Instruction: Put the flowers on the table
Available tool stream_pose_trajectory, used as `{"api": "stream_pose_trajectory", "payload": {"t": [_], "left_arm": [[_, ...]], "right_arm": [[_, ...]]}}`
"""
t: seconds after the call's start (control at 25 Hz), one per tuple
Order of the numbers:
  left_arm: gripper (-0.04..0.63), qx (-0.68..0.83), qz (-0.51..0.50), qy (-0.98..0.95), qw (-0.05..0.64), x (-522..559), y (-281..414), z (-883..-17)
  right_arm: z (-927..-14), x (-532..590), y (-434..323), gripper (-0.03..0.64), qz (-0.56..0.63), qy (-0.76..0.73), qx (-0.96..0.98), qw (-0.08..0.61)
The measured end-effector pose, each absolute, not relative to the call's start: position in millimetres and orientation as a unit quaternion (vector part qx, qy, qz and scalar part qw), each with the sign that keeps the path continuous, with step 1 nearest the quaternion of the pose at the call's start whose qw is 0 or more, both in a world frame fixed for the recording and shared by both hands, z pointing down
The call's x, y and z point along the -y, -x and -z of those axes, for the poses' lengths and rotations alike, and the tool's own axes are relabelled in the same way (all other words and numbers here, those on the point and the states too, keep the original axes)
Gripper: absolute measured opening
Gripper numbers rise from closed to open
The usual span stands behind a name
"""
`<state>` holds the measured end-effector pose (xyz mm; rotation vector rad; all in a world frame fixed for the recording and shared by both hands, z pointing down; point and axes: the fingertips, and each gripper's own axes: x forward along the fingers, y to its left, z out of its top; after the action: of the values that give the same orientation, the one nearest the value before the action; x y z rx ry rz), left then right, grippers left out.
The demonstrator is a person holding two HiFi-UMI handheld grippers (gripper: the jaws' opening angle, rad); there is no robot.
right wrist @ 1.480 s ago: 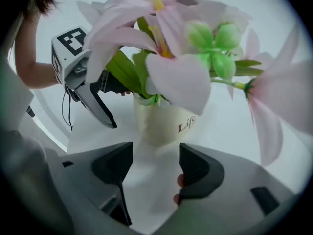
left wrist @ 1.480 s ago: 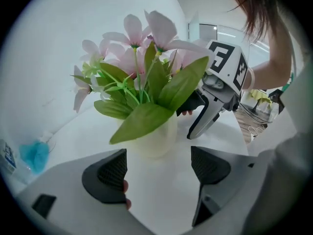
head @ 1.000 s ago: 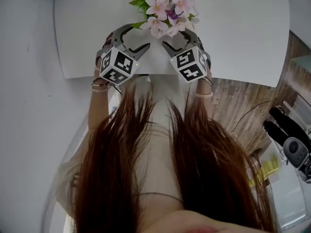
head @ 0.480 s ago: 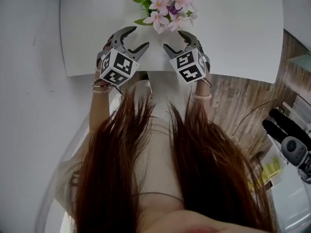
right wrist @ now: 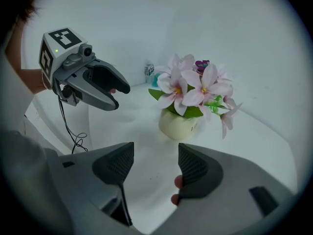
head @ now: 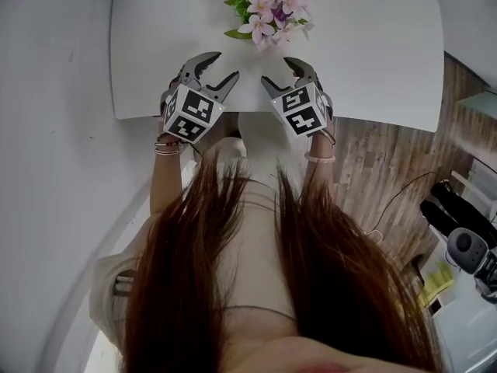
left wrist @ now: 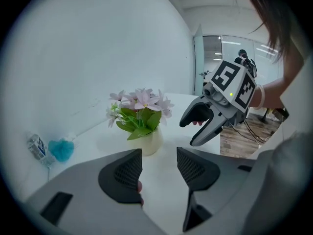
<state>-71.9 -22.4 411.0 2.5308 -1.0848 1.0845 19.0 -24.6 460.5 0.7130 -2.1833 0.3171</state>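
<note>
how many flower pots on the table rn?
1: the flower pot stands on the white table, toward its far side by the wall. No other pot is visible.

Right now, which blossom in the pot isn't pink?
The small purple blossom peeking out at the top, behind the large pink blossoms; every other one is pale pink.
</note>
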Motion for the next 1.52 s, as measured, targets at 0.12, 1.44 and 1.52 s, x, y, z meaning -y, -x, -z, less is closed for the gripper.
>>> {"api": "stream_pose_trajectory", "payload": {"t": [0.12, 1.44, 1.52], "left_arm": [[0.204, 0.37, -0.357, -0.854, 0.08, 18, 74, -400], [0.049, 0.409, -0.308, -0.859, 0.004, -102, 98, -327], [0.044, 0.411, -0.306, -0.859, 0.0, -110, 99, -324]], "right_arm": [[-451, 19, -16, 0.298, -0.121, -0.29, 0.864, 0.393], [-365, -89, 14, 0.244, -0.027, -0.347, 0.871, 0.348], [-361, -96, 17, 0.242, -0.023, -0.347, 0.871, 0.346]]}}
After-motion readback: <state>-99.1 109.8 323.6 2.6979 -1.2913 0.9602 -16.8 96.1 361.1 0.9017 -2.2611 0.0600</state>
